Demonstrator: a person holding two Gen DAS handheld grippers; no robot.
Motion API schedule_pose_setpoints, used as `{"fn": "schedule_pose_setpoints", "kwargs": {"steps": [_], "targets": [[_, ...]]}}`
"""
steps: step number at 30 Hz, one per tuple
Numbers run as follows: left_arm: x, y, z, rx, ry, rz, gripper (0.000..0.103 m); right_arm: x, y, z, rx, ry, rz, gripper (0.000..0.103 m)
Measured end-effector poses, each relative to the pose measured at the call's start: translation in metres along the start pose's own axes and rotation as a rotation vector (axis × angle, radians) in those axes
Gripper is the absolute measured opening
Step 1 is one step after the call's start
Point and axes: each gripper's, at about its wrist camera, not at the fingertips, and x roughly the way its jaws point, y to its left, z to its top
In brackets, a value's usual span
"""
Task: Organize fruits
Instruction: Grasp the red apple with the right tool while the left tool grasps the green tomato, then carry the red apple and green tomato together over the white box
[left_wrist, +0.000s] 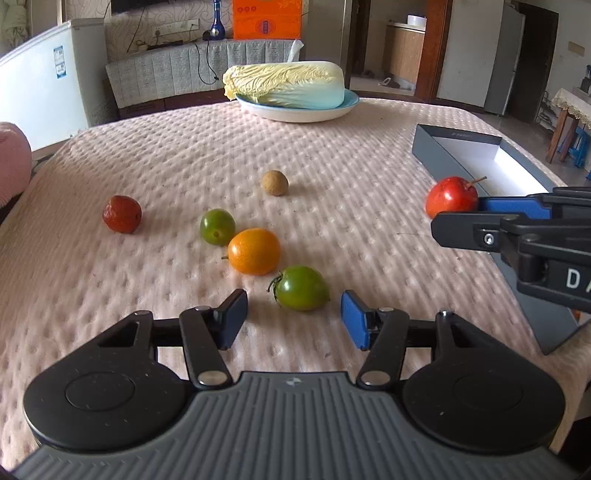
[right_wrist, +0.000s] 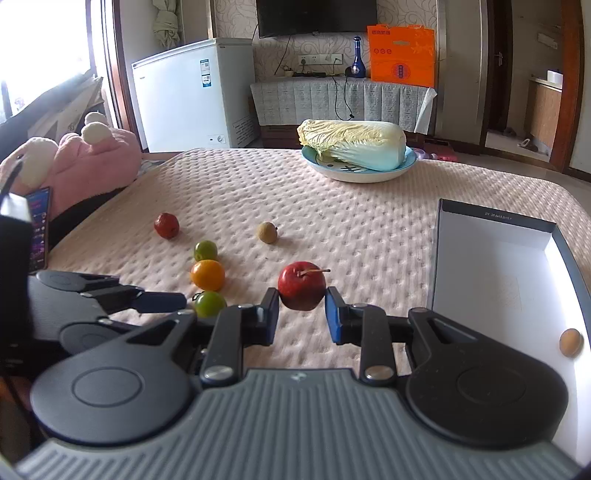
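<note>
Right gripper (right_wrist: 302, 314), pads touching the red apple (right_wrist: 302, 286), should clamp squarely before lifting toward the box (right_wrist: 495, 266); left gripper (left_wrist: 294, 319) open.

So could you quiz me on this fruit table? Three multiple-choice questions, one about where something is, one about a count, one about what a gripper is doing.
1. Where does the cabbage lie?
A. in the grey box
B. on the blue-rimmed plate
C. on the freezer

2. How many green fruits lie on the tablecloth?
A. two
B. one
C. four

3. What is the right gripper doing?
A. it is shut with nothing in it
B. it grips the orange fruit
C. its fingers sit on either side of the red apple

Answers:
1. B, the cabbage rests across the plate at the far edge of the table.
2. A, a round green fruit and a green tomato flank the orange fruit.
3. C, the apple sits between both pads; whether they already press it, I cannot tell.
</note>
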Motion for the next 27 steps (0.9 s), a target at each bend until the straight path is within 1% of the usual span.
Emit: {"fn": "schedule_pose_setpoints", "kwargs": {"steps": [2,3,5,7,9,15,21,27], "targets": [[0.002,-0.001,0.001,-0.012,-0.007,0.000,0.062,0.000,-0.001,0.000,-0.001,0.002,0.001,0.030],[0.002,-0.001,0.001,-0.016,-0.012,0.002,0.060,0.001,-0.001,0.000,-0.001,0.005,0.003,0.030],[0.002,-0.002,0.002,-0.008,-0.017,0.019,0.053,0.002,-0.002,0.000,-0.002,0.007,0.005,0.030],[0.001,0.000,0.002,-0.018,-0.016,0.008,0.040,0.003,-0.002,0.000,-0.004,0.010,0.007,0.030],[0.001,0.002,0.003,-0.024,-0.014,0.007,0.037,0.004,-0.002,0.000,-0.004,0.011,0.010,0.030],[-0.006,0.009,0.004,-0.036,-0.014,0.012,0.035,0.006,0.001,0.001,-0.003,0.009,0.022,0.030],[-0.020,0.014,0.008,-0.052,-0.039,0.016,0.035,0.007,0.009,0.000,-0.021,0.012,0.046,0.030],[-0.034,0.014,0.014,-0.066,-0.076,0.016,0.035,0.005,0.008,-0.001,-0.005,0.011,0.059,0.030]]}}
